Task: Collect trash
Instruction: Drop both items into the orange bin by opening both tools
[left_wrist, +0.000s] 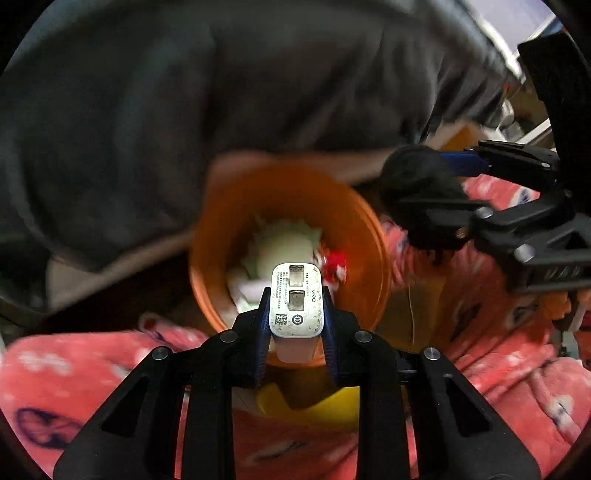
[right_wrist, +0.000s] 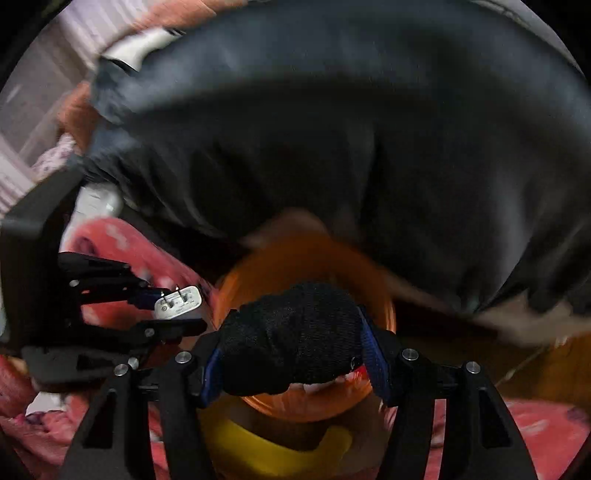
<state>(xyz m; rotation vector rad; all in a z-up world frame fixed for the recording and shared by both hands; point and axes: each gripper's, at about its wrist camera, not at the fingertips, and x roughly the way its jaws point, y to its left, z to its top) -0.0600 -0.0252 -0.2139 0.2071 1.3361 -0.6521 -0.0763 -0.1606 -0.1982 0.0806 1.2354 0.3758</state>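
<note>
My left gripper (left_wrist: 295, 306) is shut on a white phone charger plug (left_wrist: 295, 301) and holds it over the near rim of an orange bin (left_wrist: 365, 229). The bin holds white crumpled paper (left_wrist: 284, 247) and a red scrap (left_wrist: 334, 264). My right gripper (right_wrist: 291, 347) is shut on a black knitted cloth (right_wrist: 295, 332) above the same orange bin (right_wrist: 306, 406). In the left wrist view the right gripper (left_wrist: 443, 199) sits at the bin's right rim with the black cloth (left_wrist: 417, 177). In the right wrist view the left gripper (right_wrist: 173, 308) with the charger (right_wrist: 179, 301) is to the left.
A red patterned blanket (left_wrist: 92, 369) lies around the bin. A large dark grey fabric (left_wrist: 221, 92) hangs behind the bin. A yellow object (left_wrist: 314, 406) sits just below the bin, and also shows in the right wrist view (right_wrist: 266, 446).
</note>
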